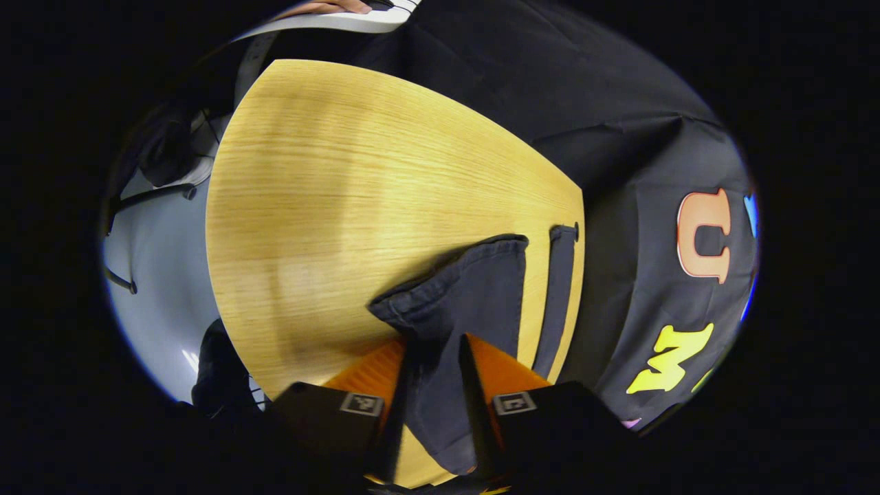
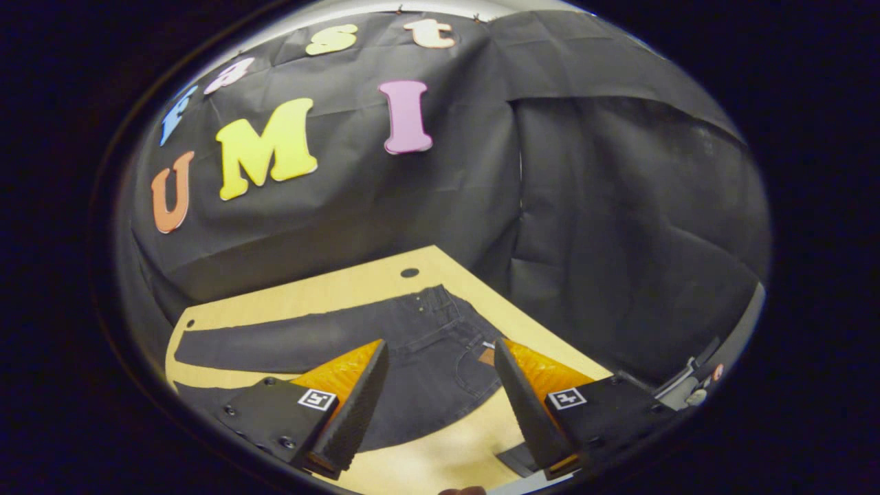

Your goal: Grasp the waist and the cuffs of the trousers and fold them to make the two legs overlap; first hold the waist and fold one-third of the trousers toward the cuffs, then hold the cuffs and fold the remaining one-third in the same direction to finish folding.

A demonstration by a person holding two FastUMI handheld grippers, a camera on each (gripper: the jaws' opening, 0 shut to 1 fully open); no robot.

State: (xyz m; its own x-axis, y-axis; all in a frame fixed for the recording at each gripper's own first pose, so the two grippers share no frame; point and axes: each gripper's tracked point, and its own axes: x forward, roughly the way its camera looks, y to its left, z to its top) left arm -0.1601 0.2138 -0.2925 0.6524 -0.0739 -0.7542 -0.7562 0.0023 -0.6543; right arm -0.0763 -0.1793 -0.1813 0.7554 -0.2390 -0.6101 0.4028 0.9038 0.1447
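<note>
The wooden bench (image 2: 357,285) carries dark denim trousers (image 2: 419,344), spread flat in the right gripper view with the waist toward the bench's far corner and one leg running along the far edge. In the left gripper view, a cuff end (image 1: 457,289) of the trousers lies near the bench edge, its fabric rising between the fingers of the left tool (image 1: 433,375), which are closed upon it. The right tool (image 2: 440,378) hangs wide open above the seat of the trousers, holding nothing.
</note>
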